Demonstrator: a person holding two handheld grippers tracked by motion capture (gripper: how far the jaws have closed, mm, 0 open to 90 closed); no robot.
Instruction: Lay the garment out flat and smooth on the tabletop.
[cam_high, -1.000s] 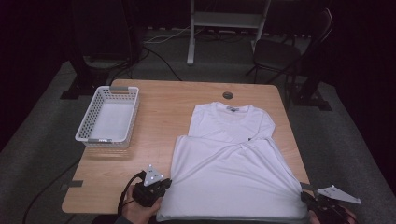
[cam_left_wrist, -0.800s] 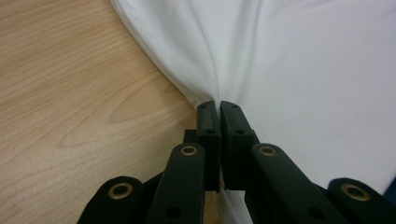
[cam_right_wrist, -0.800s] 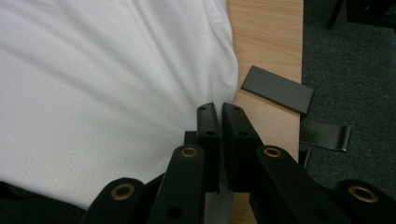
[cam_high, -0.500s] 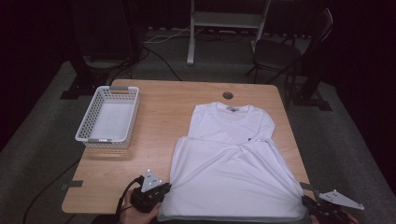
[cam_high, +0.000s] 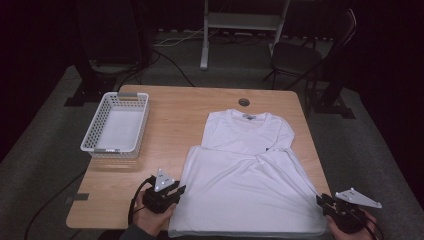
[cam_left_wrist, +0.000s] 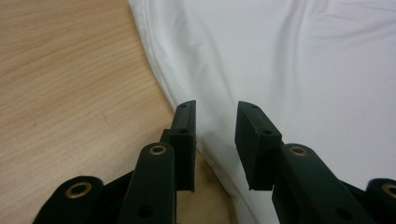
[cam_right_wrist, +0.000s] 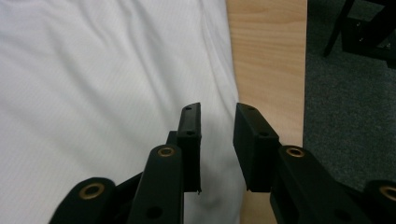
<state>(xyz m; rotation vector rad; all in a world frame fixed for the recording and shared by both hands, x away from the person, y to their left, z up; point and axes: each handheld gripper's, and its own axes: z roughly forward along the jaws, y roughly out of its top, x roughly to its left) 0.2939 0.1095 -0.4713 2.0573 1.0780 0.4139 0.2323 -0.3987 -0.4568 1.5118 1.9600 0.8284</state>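
A white T-shirt (cam_high: 250, 180) lies on the wooden table (cam_high: 175, 115), its lower part folded up over the chest. My left gripper (cam_high: 178, 191) is at the shirt's near left edge. In the left gripper view its jaws (cam_left_wrist: 215, 107) stand apart over the hem of the shirt (cam_left_wrist: 303, 70), and nothing is pinched. My right gripper (cam_high: 321, 201) is at the near right corner. Its jaws (cam_right_wrist: 217, 108) are parted above the edge of the shirt (cam_right_wrist: 93, 70), beside the table's edge (cam_right_wrist: 266, 56). Both pairs of jaws have just been opening.
A white slotted basket (cam_high: 114, 150) stands at the table's left. Near the far edge is a round cable hole (cam_high: 244, 102). A black chair (cam_high: 300, 55) and a white stand (cam_high: 245, 22) are on the dark floor behind.
Both grippers have shifted slightly at the shirt's near corners. The shirt lies as it did.
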